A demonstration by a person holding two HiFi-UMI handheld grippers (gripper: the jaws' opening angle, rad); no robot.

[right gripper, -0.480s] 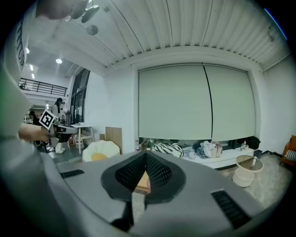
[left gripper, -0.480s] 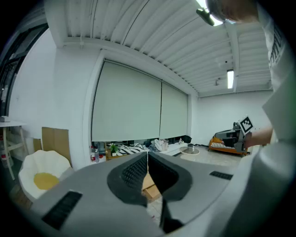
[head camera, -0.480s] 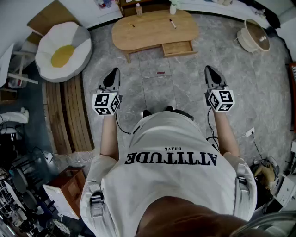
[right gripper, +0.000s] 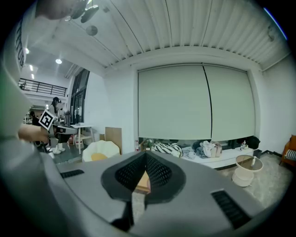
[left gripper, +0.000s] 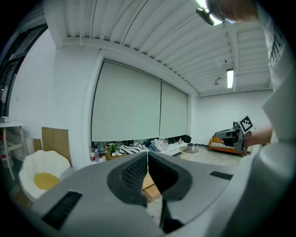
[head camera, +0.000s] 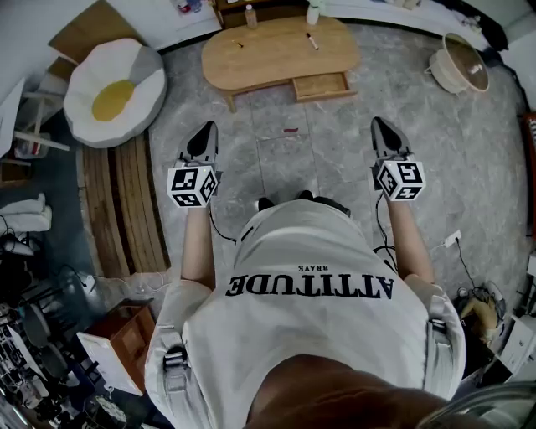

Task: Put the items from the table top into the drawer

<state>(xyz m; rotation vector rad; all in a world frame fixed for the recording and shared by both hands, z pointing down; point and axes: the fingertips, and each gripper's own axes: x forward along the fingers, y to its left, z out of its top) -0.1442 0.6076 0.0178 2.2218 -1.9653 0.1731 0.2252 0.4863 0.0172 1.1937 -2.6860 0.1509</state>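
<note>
A low oval wooden table [head camera: 268,63] stands far ahead of me, with its drawer [head camera: 322,86] pulled open toward me. On the top lie a marker [head camera: 312,42] and a small dark item [head camera: 239,45]; a bottle [head camera: 251,17] stands at the back edge. My left gripper [head camera: 206,130] and right gripper [head camera: 379,127] hang over the stone floor, well short of the table. Both are shut with nothing between the jaws, as the left gripper view [left gripper: 148,158] and the right gripper view [right gripper: 145,158] show. A sliver of the table shows through each pair of jaws.
A small red item [head camera: 290,130] lies on the floor between me and the table. An egg-shaped cushion [head camera: 113,92] sits at the left beside wooden slats [head camera: 121,209]. A round basket [head camera: 459,65] is at the right, a box [head camera: 126,339] and cables behind me.
</note>
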